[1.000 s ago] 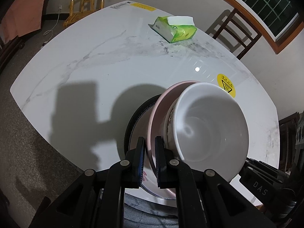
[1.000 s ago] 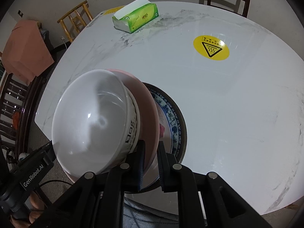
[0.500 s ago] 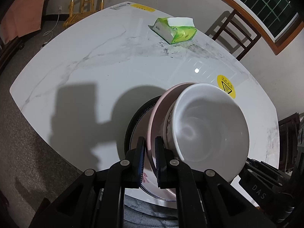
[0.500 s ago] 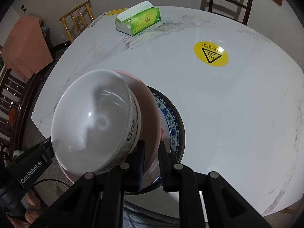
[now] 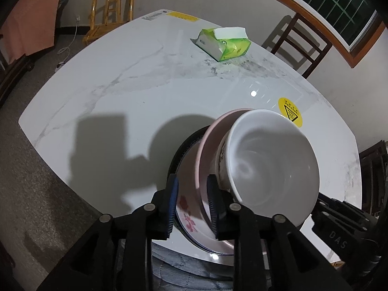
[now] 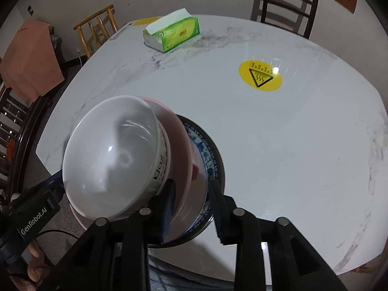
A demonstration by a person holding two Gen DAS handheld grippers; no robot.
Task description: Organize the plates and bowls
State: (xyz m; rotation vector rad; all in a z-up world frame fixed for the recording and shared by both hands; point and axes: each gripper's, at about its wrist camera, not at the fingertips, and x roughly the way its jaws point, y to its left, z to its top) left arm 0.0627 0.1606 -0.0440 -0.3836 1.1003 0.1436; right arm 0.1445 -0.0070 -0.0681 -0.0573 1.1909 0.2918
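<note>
A white bowl [image 5: 269,165] [image 6: 111,157] sits in a pink plate [image 5: 208,140] [image 6: 177,145]. Under them lie a flowered white plate [image 5: 186,208] and a dark-rimmed blue-patterned plate [image 6: 208,155] on the marble table [image 5: 121,84]. My left gripper [image 5: 193,206] straddles the pink plate's near rim. Its jaws are opening and the pads stand off the rim. My right gripper [image 6: 192,208] straddles the rims on the other side. Its jaws are opening too, with a gap on each side.
A green tissue box [image 5: 223,43] [image 6: 172,34] lies at the far side of the table, and a yellow warning sticker [image 6: 260,75] is stuck to the top. Wooden chairs [image 5: 109,12] stand around it. The stack is close to the table's near edge.
Both grippers were shut on the pink plate's rim; their jaws have now spread apart and released it. The stack and both hands stay where they were.
</note>
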